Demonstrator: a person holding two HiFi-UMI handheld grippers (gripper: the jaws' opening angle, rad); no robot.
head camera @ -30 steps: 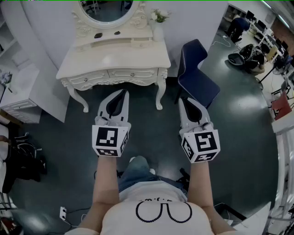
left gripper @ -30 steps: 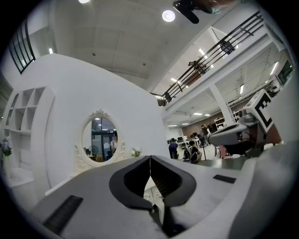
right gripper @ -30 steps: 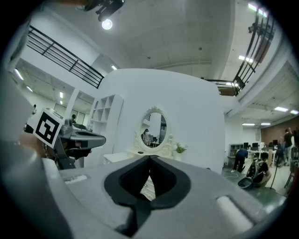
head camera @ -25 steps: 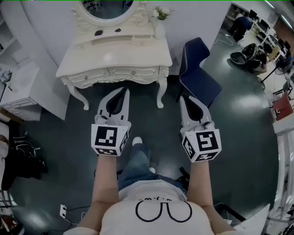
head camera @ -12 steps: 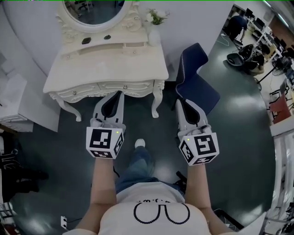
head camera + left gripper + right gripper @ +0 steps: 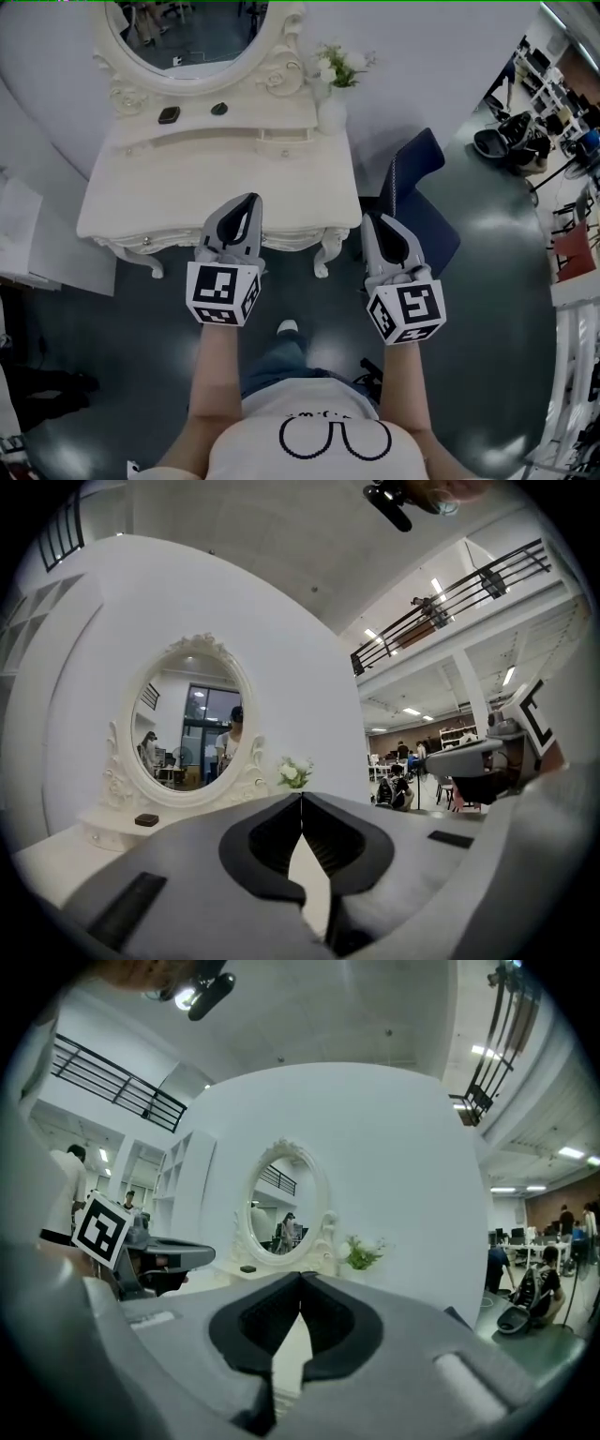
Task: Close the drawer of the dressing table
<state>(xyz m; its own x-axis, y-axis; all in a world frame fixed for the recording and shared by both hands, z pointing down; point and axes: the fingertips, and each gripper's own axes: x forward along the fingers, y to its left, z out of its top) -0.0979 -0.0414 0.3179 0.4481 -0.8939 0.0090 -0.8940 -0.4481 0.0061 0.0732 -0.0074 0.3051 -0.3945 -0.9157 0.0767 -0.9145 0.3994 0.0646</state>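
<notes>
While both grippers hover level at the front of the dressing table [image 6: 141, 192], the step in hand looks like the approach. The left gripper [image 6: 248, 199] and right gripper [image 6: 372, 217] are clenched and empty. The drawer [image 6: 291, 240] lies under the top's front edge, its gap hidden. Next, press the closed tips squarely against its front.

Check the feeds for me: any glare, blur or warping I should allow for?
Head view: dim, glare patches on the floor, table top nearly washed out, no blur. Left gripper view: strong fisheye with black corners, railing bowed, mirror sharp. Right gripper view: same warp, ceiling lights flare a little.
</notes>
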